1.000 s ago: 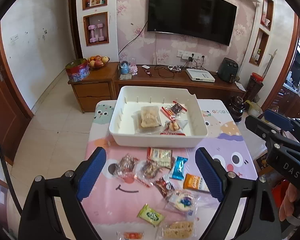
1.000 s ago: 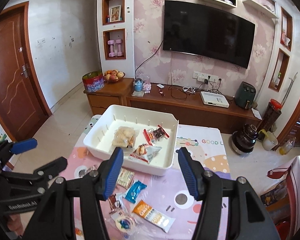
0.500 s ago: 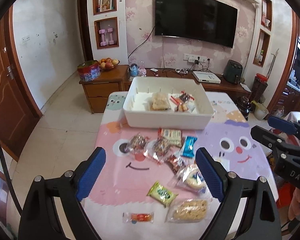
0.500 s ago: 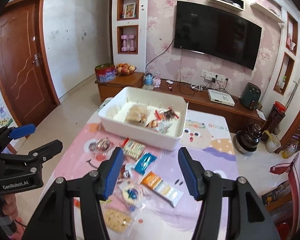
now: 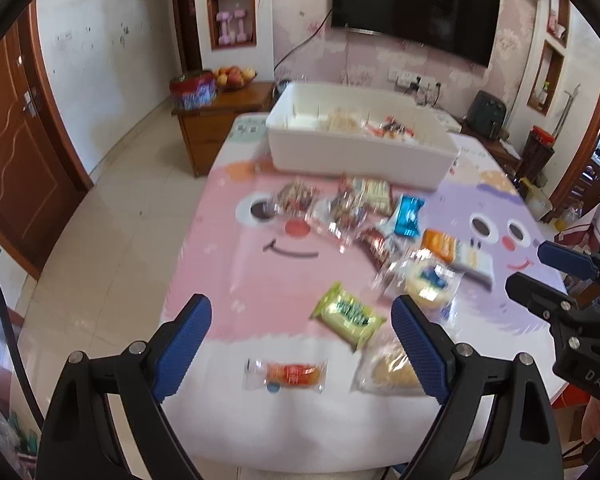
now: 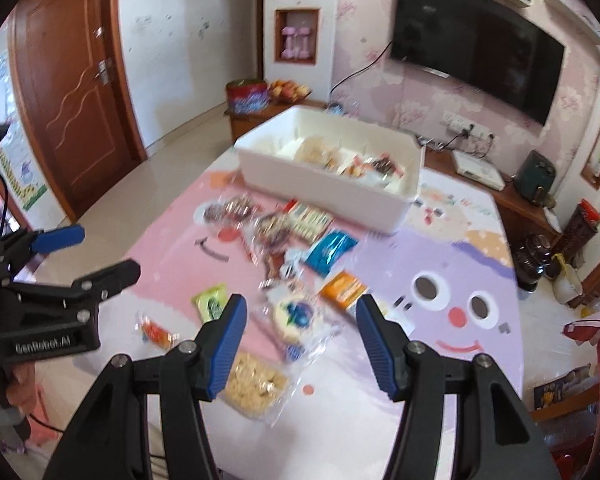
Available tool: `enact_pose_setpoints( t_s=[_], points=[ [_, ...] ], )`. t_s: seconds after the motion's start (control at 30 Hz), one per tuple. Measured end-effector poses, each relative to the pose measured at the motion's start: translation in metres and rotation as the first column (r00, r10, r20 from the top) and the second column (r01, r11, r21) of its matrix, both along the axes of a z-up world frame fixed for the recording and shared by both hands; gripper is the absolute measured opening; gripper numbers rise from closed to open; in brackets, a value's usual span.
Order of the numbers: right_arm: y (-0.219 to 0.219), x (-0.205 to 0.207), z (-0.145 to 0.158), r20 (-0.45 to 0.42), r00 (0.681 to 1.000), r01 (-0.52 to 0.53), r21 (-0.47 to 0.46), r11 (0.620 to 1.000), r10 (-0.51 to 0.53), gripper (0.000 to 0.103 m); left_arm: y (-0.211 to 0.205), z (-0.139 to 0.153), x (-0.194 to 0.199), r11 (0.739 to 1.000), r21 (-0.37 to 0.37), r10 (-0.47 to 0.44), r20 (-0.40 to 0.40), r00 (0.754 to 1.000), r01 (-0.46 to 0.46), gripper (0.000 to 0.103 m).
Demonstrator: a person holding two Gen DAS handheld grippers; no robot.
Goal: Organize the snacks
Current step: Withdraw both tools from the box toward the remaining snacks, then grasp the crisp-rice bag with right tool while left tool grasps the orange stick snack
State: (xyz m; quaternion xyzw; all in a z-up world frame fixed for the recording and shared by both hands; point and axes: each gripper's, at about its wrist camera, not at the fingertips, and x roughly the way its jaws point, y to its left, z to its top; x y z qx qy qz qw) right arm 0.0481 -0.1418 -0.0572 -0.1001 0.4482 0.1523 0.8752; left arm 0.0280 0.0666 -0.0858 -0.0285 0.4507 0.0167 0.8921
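A white bin [image 5: 360, 152] [image 6: 324, 176] with a few snacks inside stands at the table's far end. Several wrapped snacks lie loose in front of it. My left gripper [image 5: 302, 344] is open and empty above the near edge, with a green packet [image 5: 348, 316] and an orange candy [image 5: 286, 374] between its blue fingers in the picture. My right gripper [image 6: 300, 336] is open and empty over a round blue-and-white cake [image 6: 296, 318]; a crumbly rice cake [image 6: 252, 384] lies by its left finger. An orange packet [image 6: 342, 288] and a blue packet [image 6: 330, 250] lie further off.
The table wears a pink and purple cartoon cloth [image 5: 260, 280]. Behind it stand a wooden TV cabinet [image 5: 220, 120] with a fruit bowl and tin, and a wall TV [image 6: 476, 60]. Tiled floor [image 5: 112, 220] lies left. Each gripper shows in the other's view [image 6: 40, 300] [image 5: 572, 312].
Both grippers have dropped and drawn back from above the bin toward the near end of the table. The loose snacks now fill the views. Neither jaw opening has changed.
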Motion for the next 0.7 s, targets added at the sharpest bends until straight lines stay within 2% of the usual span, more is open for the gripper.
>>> enact_pose_setpoints(
  t_s=[0.17,0.33,0.47,0.7],
  points=[
    [-0.001,-0.005,-0.033,-0.087,0.994,-0.057,0.052,0.997,0.062,0.057,0.001,-0.034,0.003,1.0,-0.01,0.007,-0.079,0.997,-0.008,0.091],
    [0.005,-0.014,-0.063,-0.145,0.974,-0.162,0.081,0.983,0.172,0.057,0.004,-0.063,0.006,0.999,-0.003,0.031,-0.134,0.99,-0.032,0.091],
    [0.007,-0.019,-0.077,-0.152,0.964,-0.21,0.071,0.975,0.218,0.057,0.011,-0.086,0.008,0.999,-0.016,0.048,-0.197,0.979,-0.052,0.091],
    [0.012,-0.017,-0.093,-0.157,0.95,-0.266,0.044,0.963,0.27,0.057,0.022,-0.11,0.01,0.995,-0.04,0.081,-0.263,0.961,-0.095,0.091]
  ],
)
